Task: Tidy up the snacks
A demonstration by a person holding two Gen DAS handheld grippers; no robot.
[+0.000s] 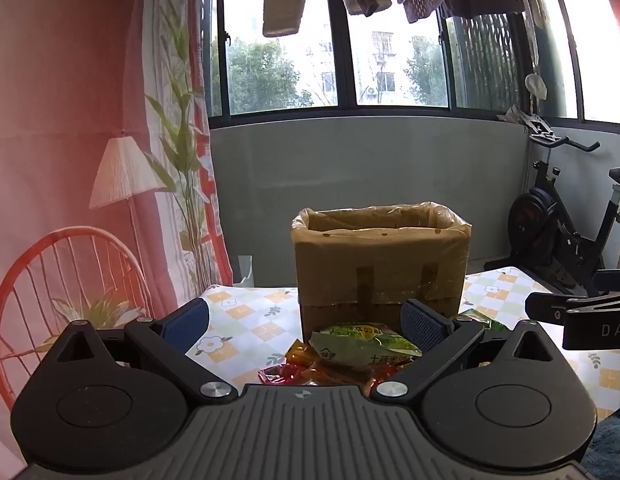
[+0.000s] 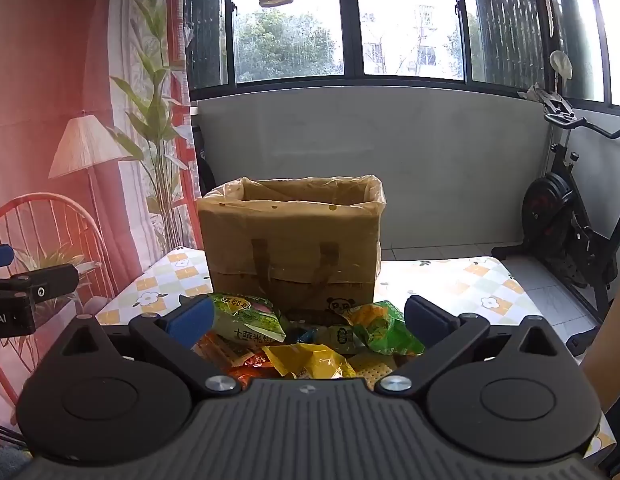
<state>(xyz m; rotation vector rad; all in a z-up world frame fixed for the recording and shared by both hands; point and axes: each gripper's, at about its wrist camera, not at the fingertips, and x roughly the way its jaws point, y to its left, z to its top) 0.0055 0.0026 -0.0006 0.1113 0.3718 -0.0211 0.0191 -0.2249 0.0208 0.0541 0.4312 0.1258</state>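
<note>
Both grippers are held low over the near edge of the table point(image 2: 490, 284), covered in a checked flower cloth. The left gripper point(image 1: 305, 326) is spread wide, nothing between its blue pads. The right gripper point(image 2: 307, 322) is likewise wide apart and empty.

A heap of snack packets point(image 2: 310, 344) is seen at the near edge, just in front of the cardboard box point(image 2: 291, 248), which stands toward the middle of the table with a plastic liner folded over its rim. A green packet point(image 1: 364, 344) lies on top of the heap on the left side.

Box interior not visible; contents cannot be told. Judged: sorting barely begun, as the heap is still on the table and no packet is gripped.
</note>
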